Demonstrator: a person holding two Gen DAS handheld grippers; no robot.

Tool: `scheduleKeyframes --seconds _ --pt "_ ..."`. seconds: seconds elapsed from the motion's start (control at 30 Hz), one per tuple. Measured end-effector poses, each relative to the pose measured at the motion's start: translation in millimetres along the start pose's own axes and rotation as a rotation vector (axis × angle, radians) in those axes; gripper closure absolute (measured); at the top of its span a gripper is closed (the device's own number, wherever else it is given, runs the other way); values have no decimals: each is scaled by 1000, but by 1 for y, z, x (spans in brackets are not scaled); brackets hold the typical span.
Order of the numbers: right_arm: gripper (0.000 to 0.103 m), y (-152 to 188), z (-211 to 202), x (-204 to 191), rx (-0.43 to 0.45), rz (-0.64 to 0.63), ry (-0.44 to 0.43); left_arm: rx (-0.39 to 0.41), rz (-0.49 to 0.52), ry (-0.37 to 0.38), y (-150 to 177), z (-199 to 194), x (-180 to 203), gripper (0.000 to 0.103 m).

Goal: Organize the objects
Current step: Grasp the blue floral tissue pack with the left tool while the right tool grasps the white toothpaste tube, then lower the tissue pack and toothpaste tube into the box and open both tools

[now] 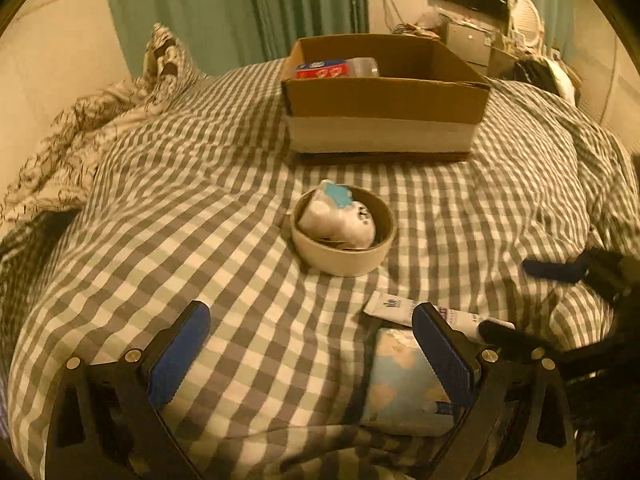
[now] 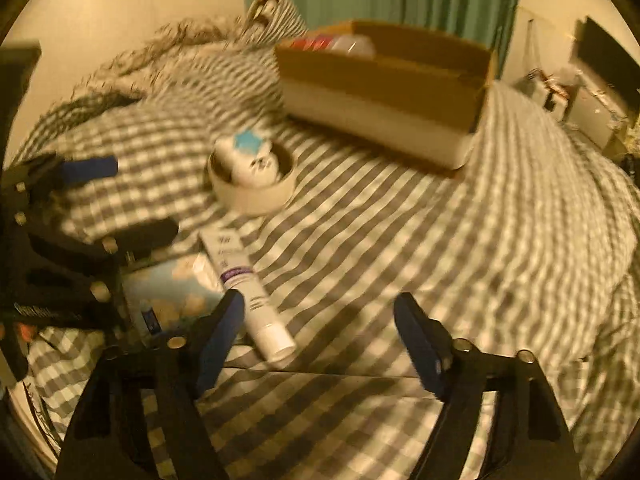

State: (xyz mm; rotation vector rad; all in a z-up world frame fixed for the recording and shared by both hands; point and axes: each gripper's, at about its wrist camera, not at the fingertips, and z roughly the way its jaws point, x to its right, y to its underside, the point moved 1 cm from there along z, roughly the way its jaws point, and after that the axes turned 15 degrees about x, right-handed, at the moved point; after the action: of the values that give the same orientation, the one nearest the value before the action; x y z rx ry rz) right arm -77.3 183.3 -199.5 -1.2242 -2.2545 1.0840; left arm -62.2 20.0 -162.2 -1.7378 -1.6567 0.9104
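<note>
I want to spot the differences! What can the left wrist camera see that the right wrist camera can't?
Only the left wrist view shows a white fan against the far wall. Only the right wrist view shows the white tube whole, cap included; in the left view a finger covers part of it. Both show the cardboard box, the bowl holding a white packet, the blue tissue pack and the checked bedspread.

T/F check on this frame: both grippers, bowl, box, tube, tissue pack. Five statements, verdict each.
1. The left gripper is open and holds nothing. True.
2. The bowl is empty. False: a white pouch sits in it.
3. The cardboard box already holds items. True.
4. The right gripper is shut on the white tube. False: it is open; the tube lies on the checked bedspread.
5. The tissue pack is in the box. False: it lies on the bedspread.
</note>
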Motion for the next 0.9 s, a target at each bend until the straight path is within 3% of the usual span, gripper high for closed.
scheduleKeyframes --seconds 0.2,0.37,0.5,0.57,0.63,0.7,0.9 --pt "79 11 20 -17 -61 -17 -97 -21 0 -3 1 3 0 0" --pt "80 6 -5 1 12 38 -59 -51 40 47 7 5 22 0" --pt "80 -1 -33 24 64 35 38 -114 41 147 21 12 44 1" --pt "80 0 -43 34 83 55 58 -158 38 186 31 18 52 7" --pt "80 2 -52 43 96 77 69 -181 62 188 36 21 56 34" --pt "80 3 -59 45 103 83 77 -181 52 215 35 17 57 50" --pt "80 3 -84 46 140 80 102 -102 58 243 13 -11 64 50"
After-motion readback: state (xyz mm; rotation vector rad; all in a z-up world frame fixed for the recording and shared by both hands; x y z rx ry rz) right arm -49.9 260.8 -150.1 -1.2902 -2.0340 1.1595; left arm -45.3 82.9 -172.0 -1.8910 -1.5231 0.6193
